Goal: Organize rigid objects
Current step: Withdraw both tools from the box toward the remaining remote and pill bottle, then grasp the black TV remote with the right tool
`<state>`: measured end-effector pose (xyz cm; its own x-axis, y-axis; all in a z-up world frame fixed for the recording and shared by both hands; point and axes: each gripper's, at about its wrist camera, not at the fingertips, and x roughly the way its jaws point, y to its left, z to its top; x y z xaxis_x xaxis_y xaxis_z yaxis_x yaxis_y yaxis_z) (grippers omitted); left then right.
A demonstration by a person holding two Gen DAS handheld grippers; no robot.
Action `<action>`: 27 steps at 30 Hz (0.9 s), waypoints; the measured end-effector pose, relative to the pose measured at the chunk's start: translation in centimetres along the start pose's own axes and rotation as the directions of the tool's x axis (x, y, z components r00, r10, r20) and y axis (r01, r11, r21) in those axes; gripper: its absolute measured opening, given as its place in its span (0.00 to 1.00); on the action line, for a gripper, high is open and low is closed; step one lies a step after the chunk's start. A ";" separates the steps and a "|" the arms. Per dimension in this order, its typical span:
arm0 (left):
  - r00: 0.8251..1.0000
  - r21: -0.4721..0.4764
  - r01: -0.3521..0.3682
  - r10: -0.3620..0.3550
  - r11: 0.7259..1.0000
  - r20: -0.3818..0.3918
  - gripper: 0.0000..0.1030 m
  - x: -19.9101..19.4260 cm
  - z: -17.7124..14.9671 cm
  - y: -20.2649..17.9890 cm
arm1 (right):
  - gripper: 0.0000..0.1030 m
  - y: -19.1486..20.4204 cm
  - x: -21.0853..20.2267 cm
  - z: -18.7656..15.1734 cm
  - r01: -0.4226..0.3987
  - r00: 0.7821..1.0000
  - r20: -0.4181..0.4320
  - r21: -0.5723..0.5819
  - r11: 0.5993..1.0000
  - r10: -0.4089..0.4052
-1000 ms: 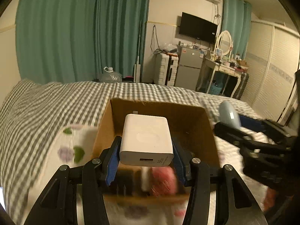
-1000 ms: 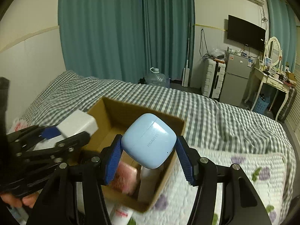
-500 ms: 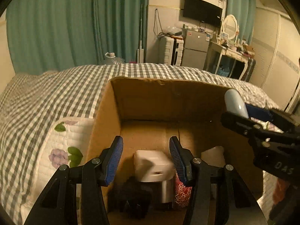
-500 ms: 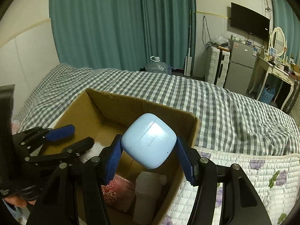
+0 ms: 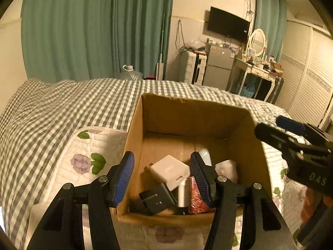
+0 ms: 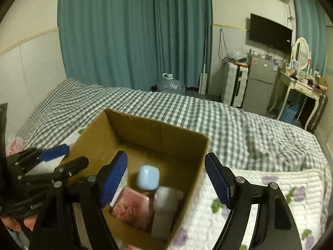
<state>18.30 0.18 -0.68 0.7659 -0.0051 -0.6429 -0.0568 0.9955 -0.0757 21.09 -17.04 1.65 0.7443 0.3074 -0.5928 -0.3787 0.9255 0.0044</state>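
An open cardboard box [image 5: 187, 112] [image 6: 158, 129] stands on the bed. Inside lie a white charger [image 5: 169, 171], a black adapter [image 5: 157, 200], a red patterned item [image 6: 131, 208], a white bottle [image 6: 164, 210] and a light blue earbud case [image 6: 148, 177], blurred. My left gripper [image 5: 162, 175] is open and empty over the box's near edge; it also shows in the right wrist view [image 6: 62, 156]. My right gripper [image 6: 166, 178] is open and empty above the box; it also shows in the left wrist view [image 5: 291, 133].
The box rests on a white floral quilt [image 6: 260, 187] over a grey checked bedspread [image 5: 62, 104]. Teal curtains, a water jug [image 6: 170, 84], a small fridge [image 6: 260, 85] and a dressing table [image 6: 299, 87] stand beyond the bed.
My left gripper let the white charger drop into the box and opened wider. My right gripper opened and the blue earbud case fell into the box.
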 end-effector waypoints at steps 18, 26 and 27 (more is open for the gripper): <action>0.988 -0.029 -0.110 0.107 0.993 -0.109 0.60 -8.1 -12.6 2.3 | 0.74 5.9 -4.5 -13.3 -0.203 0.965 -0.189 -0.095 0.975 0.183; 0.977 -0.070 -0.160 0.147 0.985 -0.157 0.60 -9.2 -16.1 3.1 | 0.74 10.5 -1.9 -17.0 -0.339 0.908 -0.315 -0.159 0.927 0.278; 0.977 -0.068 -0.156 0.144 0.985 -0.157 0.60 -9.2 -16.1 3.1 | 0.74 10.9 -1.6 -17.3 -0.351 0.901 -0.326 -0.165 0.922 0.285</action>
<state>0.78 1.82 -7.32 0.6394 0.1235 -0.7589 -0.2195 0.9753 -0.0262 6.25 -11.24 -11.33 0.3839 0.4683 -0.7958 -0.7010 0.7088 0.0790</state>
